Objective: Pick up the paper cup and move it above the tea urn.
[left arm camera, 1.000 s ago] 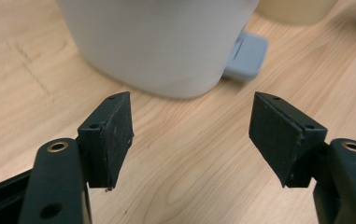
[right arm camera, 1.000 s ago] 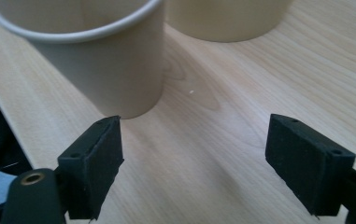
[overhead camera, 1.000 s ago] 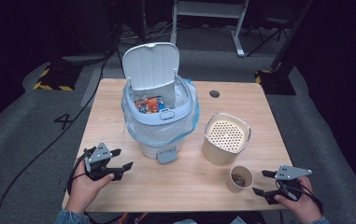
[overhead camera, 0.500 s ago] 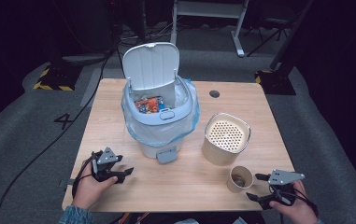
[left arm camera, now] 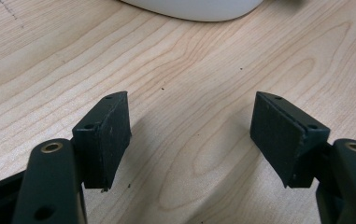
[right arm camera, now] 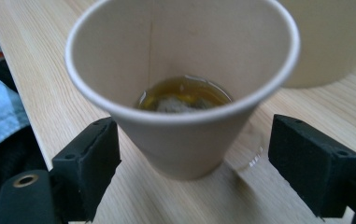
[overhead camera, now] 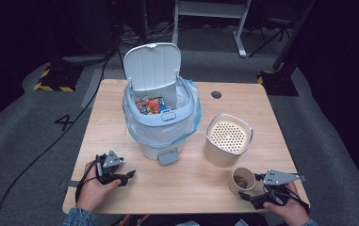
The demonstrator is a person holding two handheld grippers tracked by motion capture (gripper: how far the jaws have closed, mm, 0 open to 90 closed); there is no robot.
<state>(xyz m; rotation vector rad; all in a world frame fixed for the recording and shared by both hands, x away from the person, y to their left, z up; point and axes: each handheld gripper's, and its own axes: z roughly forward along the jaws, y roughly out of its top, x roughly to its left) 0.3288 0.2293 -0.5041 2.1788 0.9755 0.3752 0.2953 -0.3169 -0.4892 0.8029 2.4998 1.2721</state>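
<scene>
Both grippers are resting low near the table's (overhead camera: 186, 188) front edge, the right gripper (overhead camera: 252, 195) just beside the paper cup (overhead camera: 241, 181). Left gripper's (left arm camera: 192, 135) jaws are standing apart over bare wood. Right gripper's (right arm camera: 194, 163) jaws are flanking the cup (right arm camera: 185, 84), which is holding tea, without touching it.

Black fingers (left arm camera: 105, 140), denim sleeves (overhead camera: 78, 216)

Left claw (overhead camera: 129, 174) lowered toward table (overhead camera: 191, 188) — right claw (overhead camera: 243, 188) shifted, opened around cup (overhead camera: 241, 180).
</scene>
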